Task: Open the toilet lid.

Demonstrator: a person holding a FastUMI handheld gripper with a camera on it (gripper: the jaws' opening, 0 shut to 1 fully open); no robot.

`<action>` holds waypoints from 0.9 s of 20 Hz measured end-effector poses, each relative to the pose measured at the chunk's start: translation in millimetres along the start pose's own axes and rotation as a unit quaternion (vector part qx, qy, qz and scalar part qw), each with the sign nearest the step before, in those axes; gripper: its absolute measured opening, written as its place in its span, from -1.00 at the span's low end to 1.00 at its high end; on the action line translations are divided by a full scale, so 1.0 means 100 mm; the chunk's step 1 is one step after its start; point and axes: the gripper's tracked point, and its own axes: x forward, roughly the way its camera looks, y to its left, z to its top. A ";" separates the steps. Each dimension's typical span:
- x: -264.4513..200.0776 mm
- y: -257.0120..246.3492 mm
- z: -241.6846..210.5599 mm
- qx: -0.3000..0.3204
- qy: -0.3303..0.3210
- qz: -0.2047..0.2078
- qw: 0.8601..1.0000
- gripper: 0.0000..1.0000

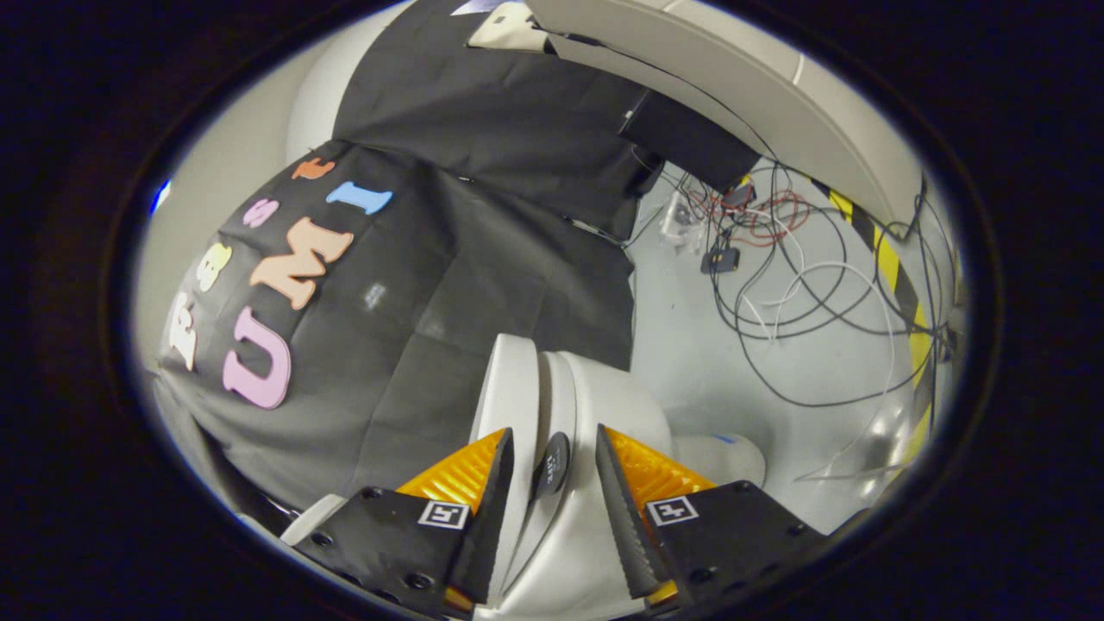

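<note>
Task looks mostly done, judging by the pose: the toilet lid [515,388] stands raised, near upright, w/ its thin edge facing the camera and a gap between it and the seat [565,405] beside it. What's left, prob.: let go and back the tool [552,474] away; can't tell if the lid leans on anything behind it or would drop back.

Tool is part open, fingers apart. Lid edge and a small dark round bumper [552,463] sit between them. One finger [493,492] looks close to or touching the lid's outer face, the other [617,500] lies over the seat/bowl side; real pressure from both can't be confirmed, so no firm grip is claimed.

Lid: white, glossy, smooth, rounded rim, hard plastic by the look, so prob. slippery. Bowl [638,405] white too, just ahead of the fingers.

Beyond: pale floor [690,345] w/ loose cables [802,293] and a striped tape line [897,285].
</note>
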 end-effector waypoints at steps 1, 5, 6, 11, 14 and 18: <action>0.02 -0.01 -0.02 0.007 0.003 0.002 1.000 0.20; 0.14 -0.04 -0.06 0.058 0.015 -0.016 0.998 -0.61; 0.13 0.01 -0.12 0.063 0.025 -0.005 0.998 -0.62; 0.18 0.02 -0.19 0.031 0.031 0.004 0.999 -0.93; 0.16 0.06 -0.17 0.031 0.033 0.005 0.999 -0.96; 0.14 0.09 -0.15 -0.012 0.020 -0.002 1.000 -0.98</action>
